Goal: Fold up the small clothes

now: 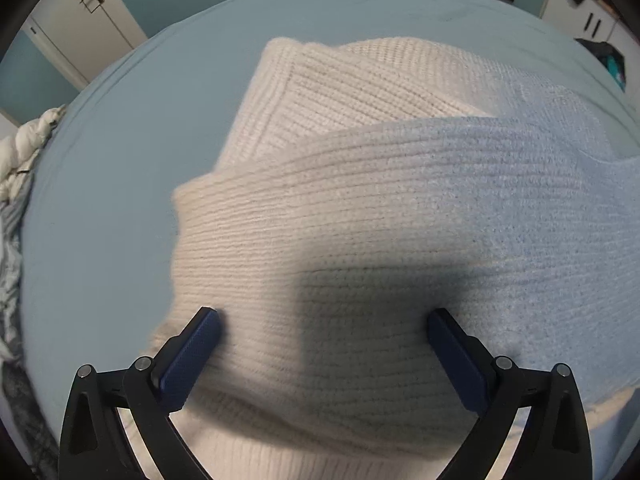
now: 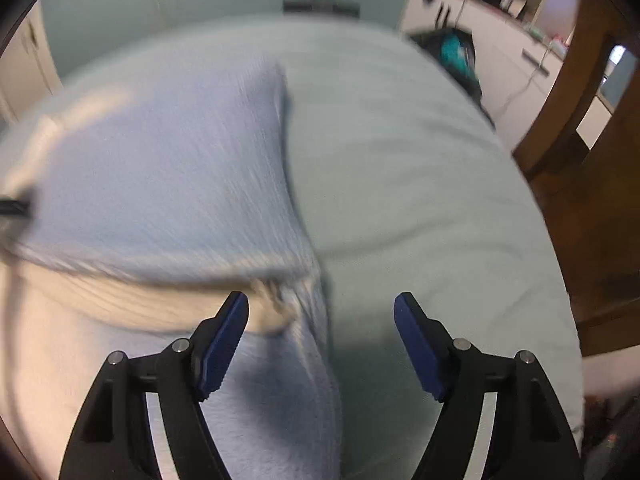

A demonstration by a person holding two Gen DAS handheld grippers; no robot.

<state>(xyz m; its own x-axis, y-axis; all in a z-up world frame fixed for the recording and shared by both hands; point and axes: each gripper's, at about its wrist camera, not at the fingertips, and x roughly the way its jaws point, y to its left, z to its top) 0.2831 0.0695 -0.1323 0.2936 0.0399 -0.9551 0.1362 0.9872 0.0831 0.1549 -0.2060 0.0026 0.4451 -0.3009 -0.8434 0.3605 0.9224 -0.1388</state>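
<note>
A ribbed knit garment, cream (image 1: 320,220) on its left and pale blue (image 1: 540,208) on its right, lies folded over itself on the blue bed sheet (image 1: 100,180). My left gripper (image 1: 322,316) stands wide open right above the cream part, its blue pads (image 1: 192,356) apart from each other with nothing pinched between them. In the blurred right wrist view the same garment (image 2: 172,168) shows its blue layer over a cream fold (image 2: 140,300). My right gripper (image 2: 321,300) is open over the garment's right edge, where knit meets bare sheet (image 2: 420,184).
The bed's left edge carries a crumpled white and grey duvet (image 1: 24,140). White cupboard doors (image 1: 80,20) stand behind. To the right of the bed are a wooden post (image 2: 580,100), a white dresser (image 2: 500,40) and a dark bag (image 2: 456,56) on the floor.
</note>
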